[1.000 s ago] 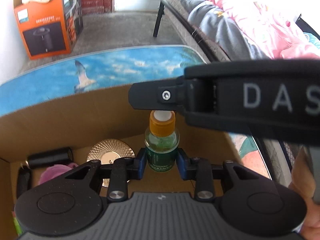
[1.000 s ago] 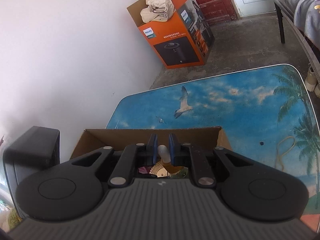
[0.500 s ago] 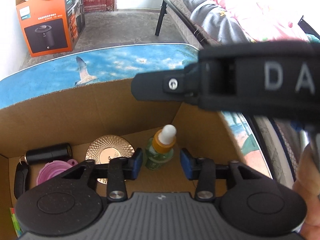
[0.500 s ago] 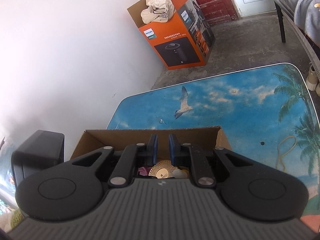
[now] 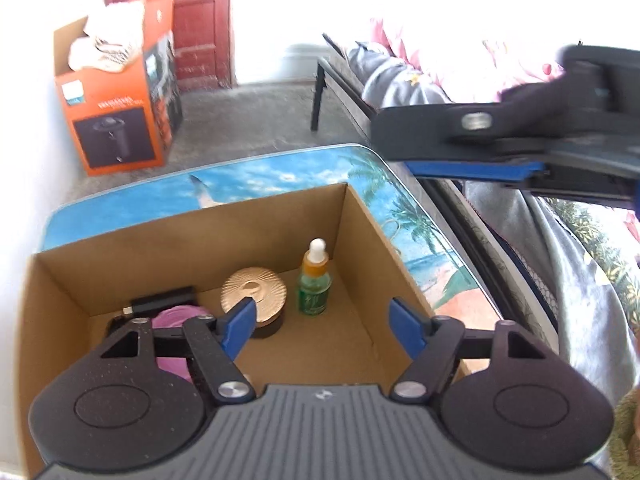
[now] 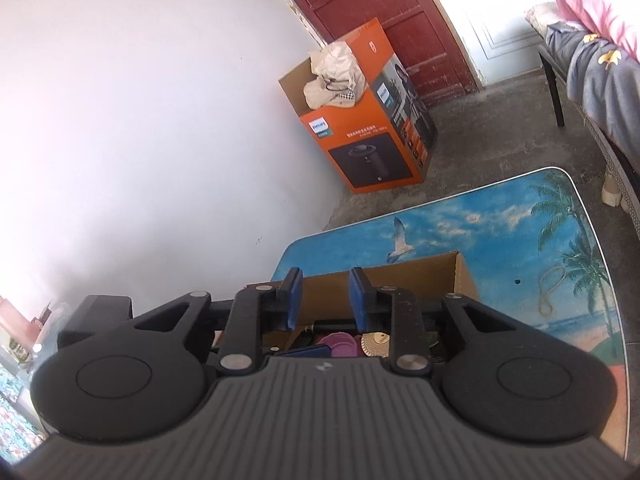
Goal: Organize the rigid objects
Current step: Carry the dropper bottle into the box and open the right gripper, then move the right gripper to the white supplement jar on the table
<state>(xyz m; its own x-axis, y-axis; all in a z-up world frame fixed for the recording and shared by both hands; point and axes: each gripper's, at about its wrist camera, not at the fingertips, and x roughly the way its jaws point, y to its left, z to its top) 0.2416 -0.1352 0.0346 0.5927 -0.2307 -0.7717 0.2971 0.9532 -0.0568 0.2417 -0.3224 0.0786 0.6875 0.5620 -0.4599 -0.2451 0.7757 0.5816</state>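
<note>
The left gripper (image 5: 320, 320), jaws just opened and empty, is seen above the cardboard box (image 5: 360, 216); the dropper bottle (image 5: 315, 280) stands upright inside, centre frame. The right gripper (image 6: 325, 300), jaws parted and empty, is held farther off.

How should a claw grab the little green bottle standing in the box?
Come down from above and pinch the dropper bottle across its round green body. It stands upright in the cardboard box, whose tall walls block the sides; the narrow white tip offers little to hold.

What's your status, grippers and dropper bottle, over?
Left gripper open, right gripper open, jaws just opening, both empty. Dropper bottle upright in cardboard box. Nothing in the way.
</note>
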